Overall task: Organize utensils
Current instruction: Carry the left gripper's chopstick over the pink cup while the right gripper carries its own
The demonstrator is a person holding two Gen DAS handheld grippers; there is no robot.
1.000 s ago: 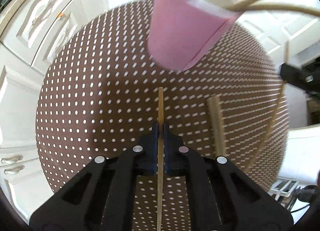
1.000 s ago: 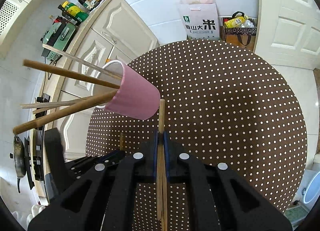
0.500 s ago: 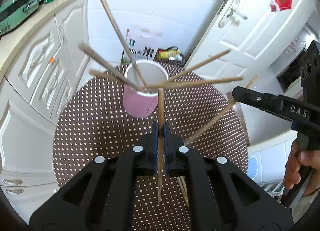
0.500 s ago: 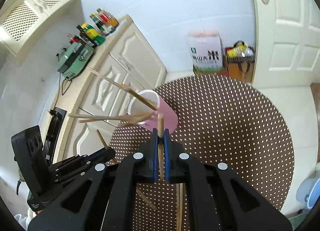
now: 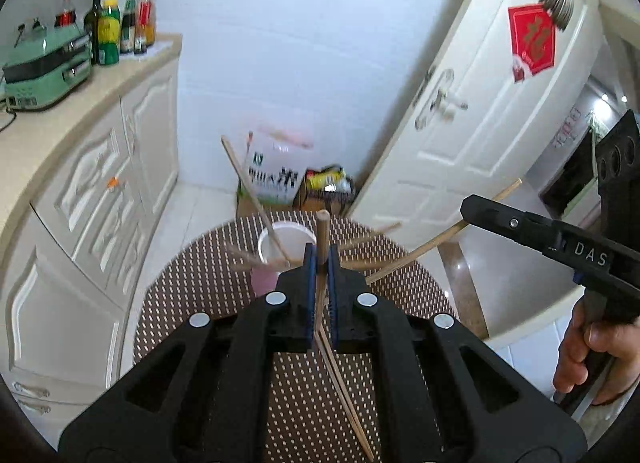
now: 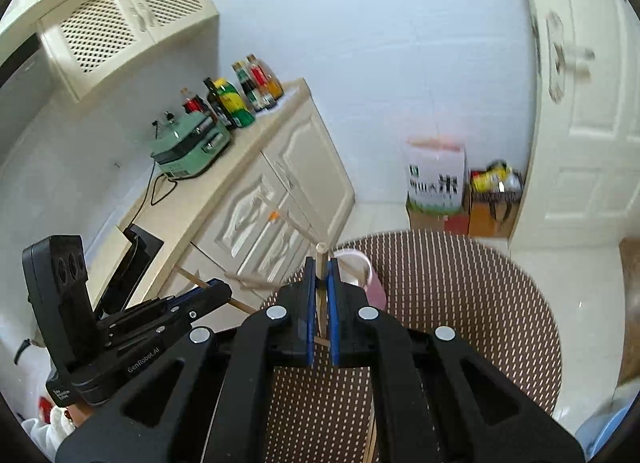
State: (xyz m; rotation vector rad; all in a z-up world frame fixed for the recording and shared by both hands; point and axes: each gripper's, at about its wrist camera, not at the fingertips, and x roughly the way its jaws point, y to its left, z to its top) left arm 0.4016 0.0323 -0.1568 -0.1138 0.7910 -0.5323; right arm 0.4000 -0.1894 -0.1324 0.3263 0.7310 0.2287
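A pink cup (image 5: 264, 279) with a white inside stands on the round brown dotted table (image 5: 192, 287) and holds several wooden chopsticks that fan out. My left gripper (image 5: 320, 259) is shut on a wooden chopstick (image 5: 322, 231), well above the table and short of the cup. My right gripper (image 6: 319, 275) is shut on another wooden chopstick (image 6: 320, 259), with the cup (image 6: 374, 287) just beyond its tips. The right gripper also shows at the right of the left wrist view (image 5: 472, 205), and the left gripper at the lower left of the right wrist view (image 6: 224, 289).
White cabinets (image 5: 100, 199) with a counter, a green appliance (image 5: 44, 71) and bottles (image 5: 116, 27) stand left. A white door (image 5: 480, 111) is at the right. A rice bag (image 5: 272, 175) and boxes sit on the floor behind the table. Loose chopsticks (image 5: 344, 391) lie on the table.
Both grippers have risen and pulled back from the cup, each still holding its chopstick. The cup now looks smaller and farther away in both views.
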